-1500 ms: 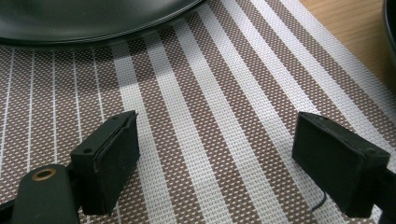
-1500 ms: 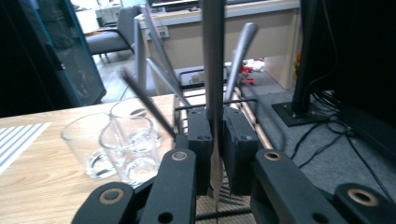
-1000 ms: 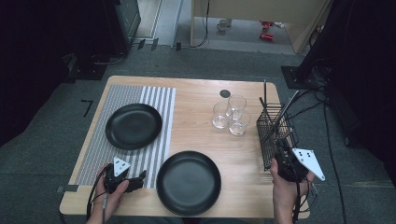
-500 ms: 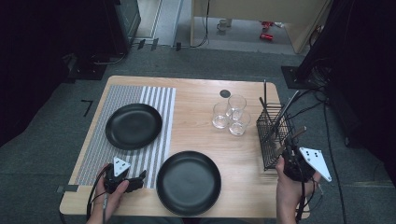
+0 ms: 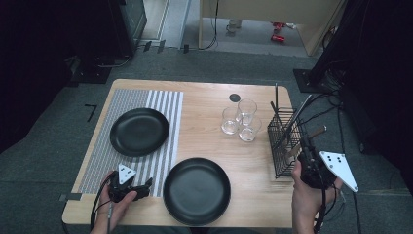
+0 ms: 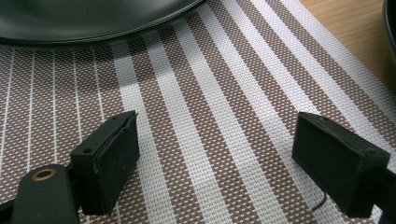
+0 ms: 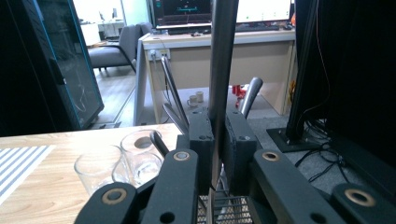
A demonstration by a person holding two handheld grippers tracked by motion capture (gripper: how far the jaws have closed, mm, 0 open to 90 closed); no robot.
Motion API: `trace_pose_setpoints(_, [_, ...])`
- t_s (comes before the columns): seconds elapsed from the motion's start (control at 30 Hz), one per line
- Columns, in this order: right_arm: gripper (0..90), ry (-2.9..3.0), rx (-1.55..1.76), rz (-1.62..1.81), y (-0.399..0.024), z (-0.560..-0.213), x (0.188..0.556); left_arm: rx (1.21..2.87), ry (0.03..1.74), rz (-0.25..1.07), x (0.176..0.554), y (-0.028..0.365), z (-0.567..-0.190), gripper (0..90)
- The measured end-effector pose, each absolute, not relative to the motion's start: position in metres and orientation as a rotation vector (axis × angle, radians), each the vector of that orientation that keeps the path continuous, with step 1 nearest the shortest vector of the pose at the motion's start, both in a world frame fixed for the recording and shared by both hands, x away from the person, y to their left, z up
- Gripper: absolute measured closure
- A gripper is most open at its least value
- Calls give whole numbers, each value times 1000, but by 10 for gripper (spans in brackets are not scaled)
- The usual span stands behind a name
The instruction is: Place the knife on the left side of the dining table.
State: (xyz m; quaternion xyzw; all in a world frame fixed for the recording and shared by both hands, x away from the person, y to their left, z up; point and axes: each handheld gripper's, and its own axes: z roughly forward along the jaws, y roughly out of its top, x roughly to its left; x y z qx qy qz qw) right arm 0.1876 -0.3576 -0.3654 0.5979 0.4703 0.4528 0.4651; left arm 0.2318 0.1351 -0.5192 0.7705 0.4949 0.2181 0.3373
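My right gripper (image 7: 217, 135) is shut on a flat grey utensil handle (image 7: 222, 56) that stands upright between its pads and runs out of the top of the right gripper view. In the high view this gripper (image 5: 304, 148) is held over the near right side of a black wire cutlery basket (image 5: 281, 146), from which several other utensils stick up. My left gripper (image 5: 146, 187) rests low at the front left; its jaws stand wide open over the striped placemat (image 6: 210, 93) with nothing between them (image 6: 215, 154).
A black plate (image 5: 139, 131) lies on the placemat (image 5: 160, 105), and a second black plate (image 5: 196, 190) sits at the table's front middle. Three clear glasses (image 5: 241, 122) stand just left of the basket. A small dark disc (image 5: 234, 97) lies behind the glasses.
My right gripper has lifted a little at the basket with the grey utensil in its grip. The left gripper has stayed in place.
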Motion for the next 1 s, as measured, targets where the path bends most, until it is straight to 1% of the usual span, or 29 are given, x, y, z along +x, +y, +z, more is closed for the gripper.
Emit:
trace_pose_setpoints(0.27, [844,1151,1422,1147,-352,-343,179,2004,1321,574,232,138,-518,148])
trace_pose_setpoints(0.37, [843,1153,1405,1148,-349,-335,176,1978,1335,546,232,142,-516,148])
trace_pose_setpoints(0.57, [844,1156,1386,1184,-346,-323,172,1948,1319,534,231,144,-509,148])
trace_pose_setpoints(1.0, [844,1245,1349,1246,-319,-326,181,1899,1249,500,227,136,-494,149])
